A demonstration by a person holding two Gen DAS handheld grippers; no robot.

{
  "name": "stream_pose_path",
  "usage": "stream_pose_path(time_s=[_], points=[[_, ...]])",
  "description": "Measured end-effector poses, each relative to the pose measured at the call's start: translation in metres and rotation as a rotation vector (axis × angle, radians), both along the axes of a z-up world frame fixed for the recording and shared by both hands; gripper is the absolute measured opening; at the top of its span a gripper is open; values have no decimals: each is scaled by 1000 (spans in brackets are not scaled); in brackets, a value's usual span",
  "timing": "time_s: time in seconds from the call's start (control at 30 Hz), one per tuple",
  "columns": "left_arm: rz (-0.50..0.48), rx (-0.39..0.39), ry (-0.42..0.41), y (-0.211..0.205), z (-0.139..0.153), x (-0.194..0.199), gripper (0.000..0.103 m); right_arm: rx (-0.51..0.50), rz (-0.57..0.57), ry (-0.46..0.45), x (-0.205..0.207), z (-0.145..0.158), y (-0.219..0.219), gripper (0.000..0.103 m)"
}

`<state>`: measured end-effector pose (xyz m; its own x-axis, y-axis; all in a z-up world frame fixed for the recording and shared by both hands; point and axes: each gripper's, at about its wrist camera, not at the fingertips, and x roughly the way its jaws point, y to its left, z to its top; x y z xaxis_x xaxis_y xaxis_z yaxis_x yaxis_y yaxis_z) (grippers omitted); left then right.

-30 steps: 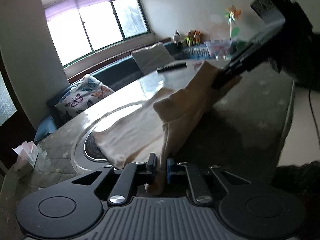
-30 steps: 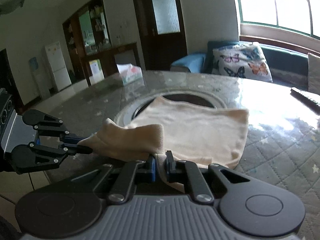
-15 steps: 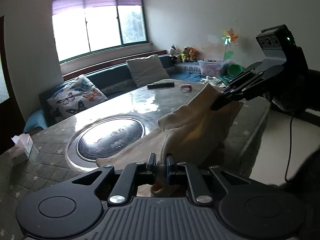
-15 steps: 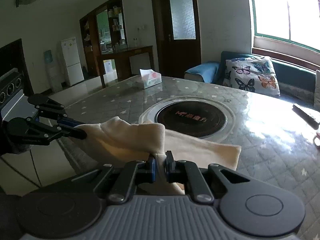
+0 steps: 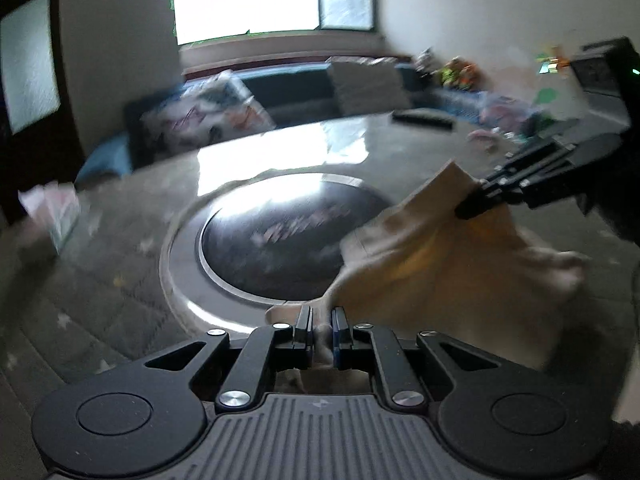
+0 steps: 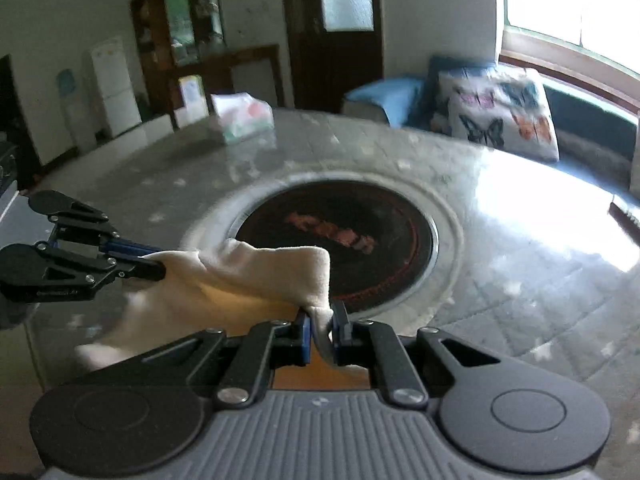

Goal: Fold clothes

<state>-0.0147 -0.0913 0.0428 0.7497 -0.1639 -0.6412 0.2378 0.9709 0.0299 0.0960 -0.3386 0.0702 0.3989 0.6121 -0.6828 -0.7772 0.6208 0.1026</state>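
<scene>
Compared with the pictures taken a second before, the cream garment [image 6: 248, 276] had been drawn fully off the centre of the table [image 6: 520, 280]: it had lain spread over the round dark inset [image 6: 344, 240], and that inset now showed bare in both views. We held the garment lifted above the near part of the table, stretched between the two tools. The left gripper [image 5: 320, 322] was clamped on one edge of the cloth, its fingers pressed together with a fold of fabric between them. The right gripper [image 6: 320, 326] was likewise closed on the opposite edge, the cloth bunched at its fingertips. Between the two grips the fabric sagged in a loose double layer, and its lower part hung out of clear view. Both views were blurred, which we took as a sign of fast motion. We judged that the lift-and-pull step was under way and that no fold had been laid down yet. We judged the next move to be setting the cloth back onto the table. The tissue box [image 6: 242, 120] stood far left, well apart from the work.
</scene>
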Motion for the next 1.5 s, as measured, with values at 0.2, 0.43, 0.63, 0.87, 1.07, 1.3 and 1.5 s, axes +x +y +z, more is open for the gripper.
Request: stream_pose_path(time_s=[0.2, 0.43, 0.63, 0.87, 1.07, 1.3, 1.5], points=[[43, -27, 22, 10, -12, 6, 16, 18, -104, 51, 10, -32, -15, 27], [53, 2, 12, 4, -9, 12, 16, 36, -226, 45, 4, -28, -64, 31], [75, 29, 14, 1, -9, 25, 16, 32, -276, 60, -4, -41, -80, 25], [103, 55, 17, 2, -12, 29, 15, 52, -286, 67, 0, -45, -71, 5], [110, 56, 19, 3, -13, 32, 16, 45, -346, 19, -9, -37, -74, 4], [106, 21, -32, -4, 8, 23, 16, 54, -359, -18, -8, -24, -75, 12], [14, -44, 5, -32, 12, 34, 16, 76, -212, 5, -11, -15, -37, 12]])
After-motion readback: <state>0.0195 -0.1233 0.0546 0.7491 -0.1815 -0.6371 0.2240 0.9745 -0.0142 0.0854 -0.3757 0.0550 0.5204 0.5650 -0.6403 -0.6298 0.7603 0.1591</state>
